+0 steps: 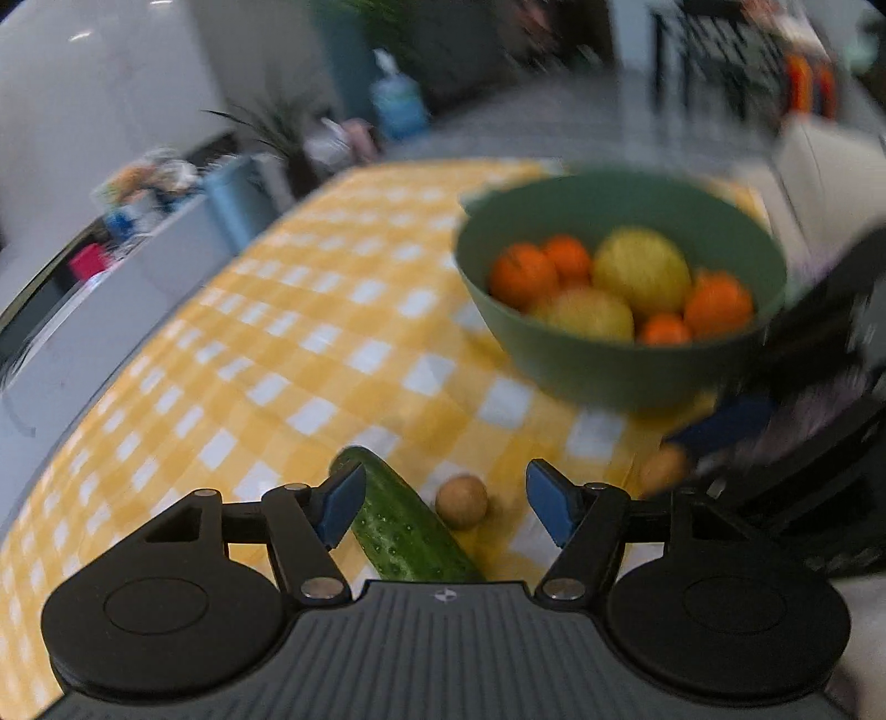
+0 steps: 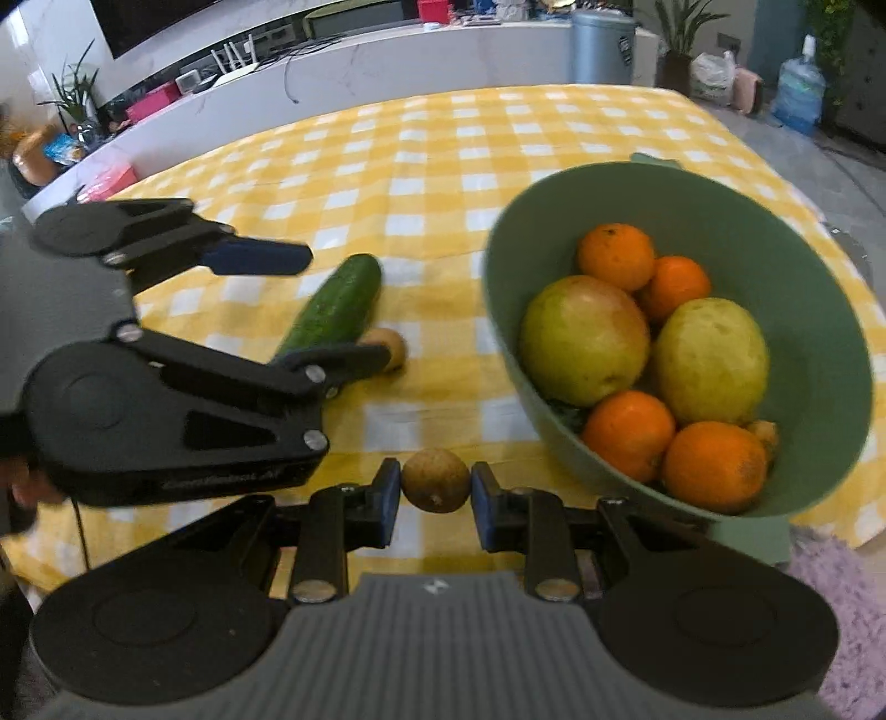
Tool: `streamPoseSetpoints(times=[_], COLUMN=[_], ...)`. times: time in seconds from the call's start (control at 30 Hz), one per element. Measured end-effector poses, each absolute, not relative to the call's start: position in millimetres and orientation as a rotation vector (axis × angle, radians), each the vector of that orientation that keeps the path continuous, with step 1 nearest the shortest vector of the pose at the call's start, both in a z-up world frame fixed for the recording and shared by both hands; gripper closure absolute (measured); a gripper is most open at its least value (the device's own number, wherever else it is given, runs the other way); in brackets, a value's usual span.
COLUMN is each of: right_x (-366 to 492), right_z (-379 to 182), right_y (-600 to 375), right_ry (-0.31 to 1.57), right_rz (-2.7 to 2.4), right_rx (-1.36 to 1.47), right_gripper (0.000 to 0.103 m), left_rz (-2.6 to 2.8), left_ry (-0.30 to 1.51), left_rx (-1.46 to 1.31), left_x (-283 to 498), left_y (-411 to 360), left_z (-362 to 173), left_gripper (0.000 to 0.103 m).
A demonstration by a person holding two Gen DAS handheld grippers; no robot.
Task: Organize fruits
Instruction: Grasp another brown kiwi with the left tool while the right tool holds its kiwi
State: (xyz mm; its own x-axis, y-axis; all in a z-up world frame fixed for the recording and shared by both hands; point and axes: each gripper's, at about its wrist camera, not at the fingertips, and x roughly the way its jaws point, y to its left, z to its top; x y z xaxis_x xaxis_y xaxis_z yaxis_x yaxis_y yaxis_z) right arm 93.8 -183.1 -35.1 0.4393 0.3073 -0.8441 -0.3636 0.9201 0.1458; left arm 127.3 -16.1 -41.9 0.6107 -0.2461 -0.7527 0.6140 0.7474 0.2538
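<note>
A green bowl [image 2: 803,288] [image 1: 581,365] on the yellow checked cloth holds several oranges [image 2: 628,435] and two big yellow-green fruits [image 2: 584,340]. My right gripper [image 2: 436,483] is shut on a small round brown fruit [image 2: 436,479], held above the cloth just left of the bowl. A cucumber [image 1: 398,520] [image 2: 338,304] lies on the cloth with a second small brown fruit [image 1: 461,501] [image 2: 390,346] beside it. My left gripper [image 1: 443,504] [image 2: 346,304] is open, its fingers straddling the cucumber and that fruit without pressing on them.
The checked tablecloth [image 2: 443,138] ends at a far edge in front of a white counter [image 2: 387,61] with clutter. A grey bin [image 2: 601,47], a potted plant [image 2: 678,33] and a water bottle [image 2: 797,94] stand beyond. A purple rug [image 2: 847,609] shows at lower right.
</note>
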Motion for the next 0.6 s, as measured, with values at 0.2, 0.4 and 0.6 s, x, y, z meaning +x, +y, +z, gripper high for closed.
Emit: streamPoseSetpoints(times=[0.2, 0.4, 0.6], right_x=[100.1, 103.9, 104.3], right_z=[-40.5, -43.6, -42.7], right_y=[-189.7, -194.3, -197.5], right_ry=[1.064, 1.077, 1.077], right_rz=[0.465, 0.486, 0.491], right_rx=[0.005, 0.035, 0.05], right_gripper=[0.08, 0.08, 0.08], left_rz=[-0.651, -0.739, -0.789], left_ry=[0.805, 0.873, 0.945], left_rx=[0.742, 1.021, 1.109], left_x=[141.5, 149.8, 157.3], left_y=[-30.5, -55.2, -63.3], left_z=[-53.7, -77.1, -82.6], left_gripper=[0.031, 0.06, 0.07])
